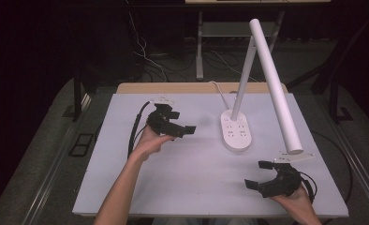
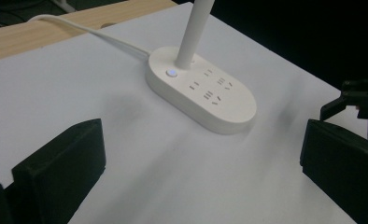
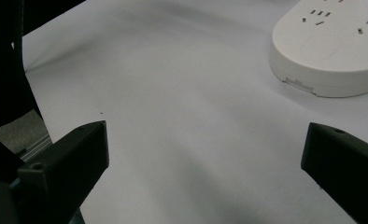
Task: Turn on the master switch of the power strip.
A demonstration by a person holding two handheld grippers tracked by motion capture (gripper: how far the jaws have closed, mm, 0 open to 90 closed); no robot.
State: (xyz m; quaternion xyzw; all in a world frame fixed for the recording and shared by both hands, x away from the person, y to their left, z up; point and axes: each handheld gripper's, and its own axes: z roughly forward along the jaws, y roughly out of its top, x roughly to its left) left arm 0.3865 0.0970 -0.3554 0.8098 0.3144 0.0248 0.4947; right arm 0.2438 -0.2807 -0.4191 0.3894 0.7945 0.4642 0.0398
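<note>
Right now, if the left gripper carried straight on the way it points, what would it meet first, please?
Probably the lamp base: it lies ahead of the left gripper, between its open jaws' line, with bare table before it. Height is unclear, so it might pass above.

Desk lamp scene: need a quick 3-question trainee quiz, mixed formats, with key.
1. True or false: the left gripper is shut on the lamp base.
2. Multiple choice: the white cable leaves the lamp base toward A) the person's edge of the table, B) the far wooden edge, C) the right gripper.
3. Fill in: in the left gripper view, the lit round button sits beside the foot of the lamp's ____.

Key: 1 false, its jaws stand wide apart, clear of the base; 2 B; 3 stem.
</note>
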